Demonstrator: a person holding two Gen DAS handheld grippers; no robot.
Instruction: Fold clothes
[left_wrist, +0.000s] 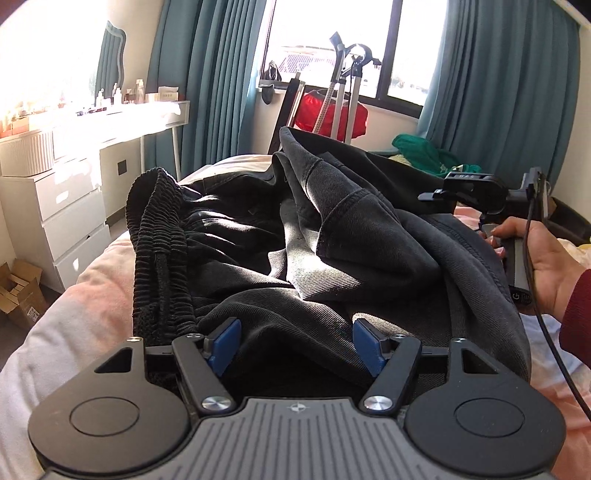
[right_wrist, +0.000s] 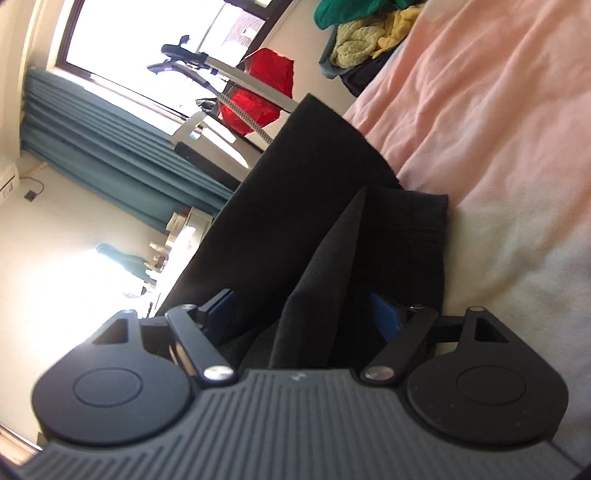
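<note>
Black trousers lie heaped on the pink bed. Left claw stands apart over the cloth, pads clear. Right claw is apart with a fold between its pads; contact unclear.

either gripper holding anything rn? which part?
Neither visibly grips. Left gripper is open over the black pants near the waistband; right gripper straddles a fabric fold, pads apart.

place: home bedroom | signs: pink-sheeted bed, white dresser, teal curtains
</note>
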